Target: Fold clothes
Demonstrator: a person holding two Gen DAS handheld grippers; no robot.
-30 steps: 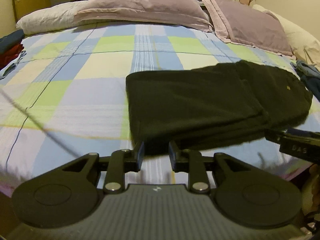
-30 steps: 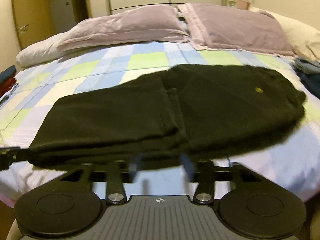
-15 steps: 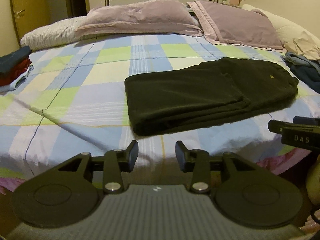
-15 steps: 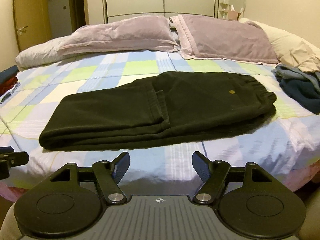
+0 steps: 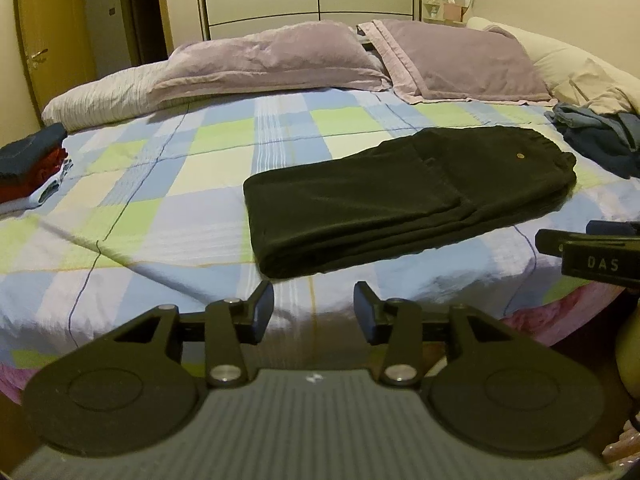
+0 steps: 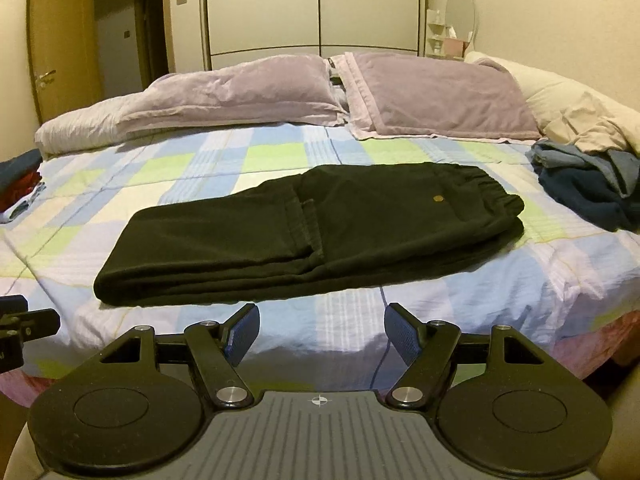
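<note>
Black trousers (image 6: 312,236) lie folded on the checked bedspread (image 6: 200,172) near the foot edge of the bed, towards its right half: the legs are doubled back over themselves, the hems end just short of the seat, and the elastic waistband with its small brass button points to the right edge.

A second ago both grippers were low at the near edge of the garment, their fingers close together against the cloth. Since then both have drawn back and risen, so the whole bundle now shows in each view with a strip of bedspread between it and the fingertips. The left gripper (image 5: 314,307) stands partly open and holds nothing. The right gripper (image 6: 320,330) is spread wider, its blue pads bare, and also holds nothing; its tip shows at the right edge of the left wrist view.

The release and retreat suggest, as a judgement, that this fold has been set down and let go. The trousers read as a long, tidy rectangle; whether another fold across the middle is meant cannot be told from here.

At the left edge of the bed sits a stack of folded clothes (image 5: 28,168), blue over red. At the right edge, below the pillows (image 6: 436,96), a loose heap of blue garments (image 6: 592,184) lies crumpled, so more folding probably remains.
</note>
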